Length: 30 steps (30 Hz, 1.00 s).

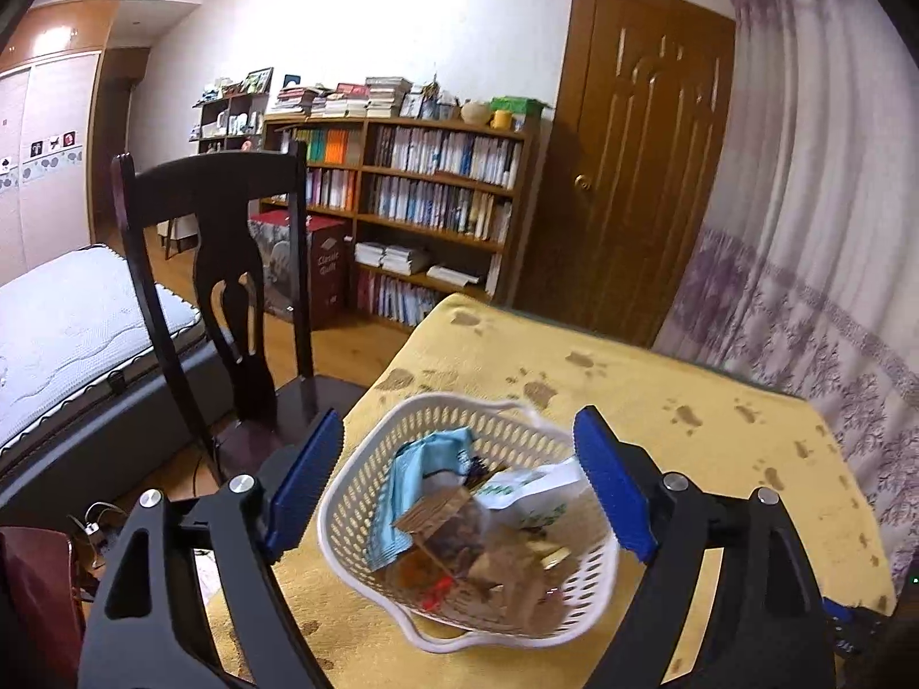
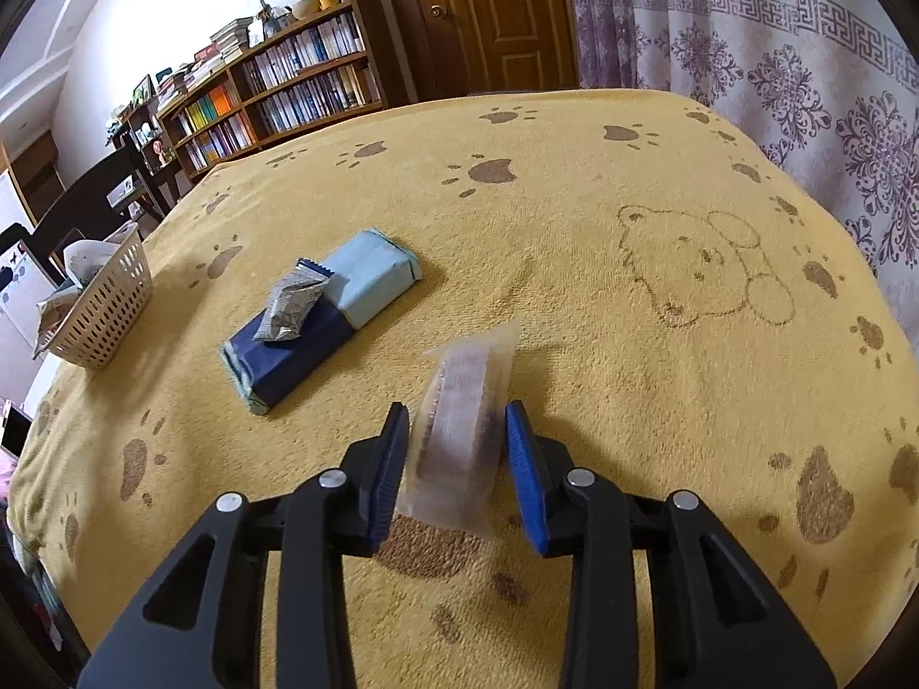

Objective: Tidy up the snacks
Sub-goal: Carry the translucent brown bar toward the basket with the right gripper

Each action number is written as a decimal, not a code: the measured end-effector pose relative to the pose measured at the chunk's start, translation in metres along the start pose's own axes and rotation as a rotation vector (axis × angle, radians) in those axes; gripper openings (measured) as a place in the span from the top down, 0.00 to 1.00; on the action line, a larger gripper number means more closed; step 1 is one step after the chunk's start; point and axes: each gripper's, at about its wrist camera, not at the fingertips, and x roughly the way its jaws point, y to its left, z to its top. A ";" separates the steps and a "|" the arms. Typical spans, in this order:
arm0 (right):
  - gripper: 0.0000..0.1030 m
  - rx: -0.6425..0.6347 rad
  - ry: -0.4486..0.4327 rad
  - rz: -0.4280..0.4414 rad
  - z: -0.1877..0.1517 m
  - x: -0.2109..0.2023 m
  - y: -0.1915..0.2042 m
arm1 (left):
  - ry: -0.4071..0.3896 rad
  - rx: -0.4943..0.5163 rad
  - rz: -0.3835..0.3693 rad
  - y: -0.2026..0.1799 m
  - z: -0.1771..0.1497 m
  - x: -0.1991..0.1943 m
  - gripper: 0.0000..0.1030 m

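Observation:
A white slotted basket [image 1: 367, 476] sits on the yellow paw-print towel [image 1: 660, 402]. It holds several snacks, among them a light-blue packet [image 1: 419, 488] and a white-and-green packet [image 1: 534, 488]. My left gripper [image 1: 459, 482] hovers over it, open wide, with a blue pad on either side and nothing held. My right gripper [image 2: 459, 459] is shut on a clear-wrapped brown snack [image 2: 465, 402], which stands on edge above the towel. Further left lies a dark-blue and light-blue packet [image 2: 327, 316] with a small silver packet [image 2: 293, 307] on top. The basket [image 2: 109, 310] stands at the table's left edge.
A dark wooden chair [image 1: 230, 264] stands against the table's left side, with a bed [image 1: 69, 333] beyond it. A bookshelf [image 1: 436, 189] and a wooden door [image 1: 643, 161] are at the back. A patterned curtain [image 2: 804, 86] hangs along the right.

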 end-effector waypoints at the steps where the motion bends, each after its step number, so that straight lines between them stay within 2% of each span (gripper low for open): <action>1: 0.68 0.002 -0.003 -0.001 0.000 -0.002 0.001 | -0.004 0.004 -0.008 -0.002 0.001 -0.002 0.19; 6: 0.68 0.011 -0.033 0.002 0.002 -0.014 0.008 | -0.018 0.036 -0.020 -0.005 0.003 -0.009 0.19; 9: 0.66 0.016 -0.045 -0.062 0.000 -0.011 0.011 | -0.027 0.006 -0.020 0.005 0.004 -0.014 0.17; 12: 0.65 0.019 0.000 -0.085 -0.004 0.002 0.013 | -0.032 -0.022 -0.018 0.013 0.007 -0.016 0.17; 15: 0.63 -0.023 -0.003 -0.128 -0.005 0.006 0.021 | -0.038 -0.030 -0.028 0.015 0.009 -0.019 0.17; 20: 0.72 -0.048 0.001 -0.173 -0.005 0.006 0.026 | -0.044 -0.024 -0.041 0.011 0.010 -0.022 0.17; 21: 0.72 -0.043 0.003 -0.167 -0.005 0.005 0.027 | -0.045 -0.027 -0.043 0.012 0.010 -0.022 0.17; 25: 0.72 0.026 -0.014 -0.053 0.002 -0.015 0.035 | -0.051 -0.045 -0.046 0.016 0.012 -0.025 0.17; 27: 0.72 0.026 -0.045 -0.002 0.008 -0.026 0.047 | -0.059 -0.055 -0.047 0.019 0.014 -0.027 0.17; 30: 0.72 0.009 -0.081 0.123 0.024 -0.038 0.078 | -0.070 -0.070 -0.049 0.026 0.017 -0.032 0.17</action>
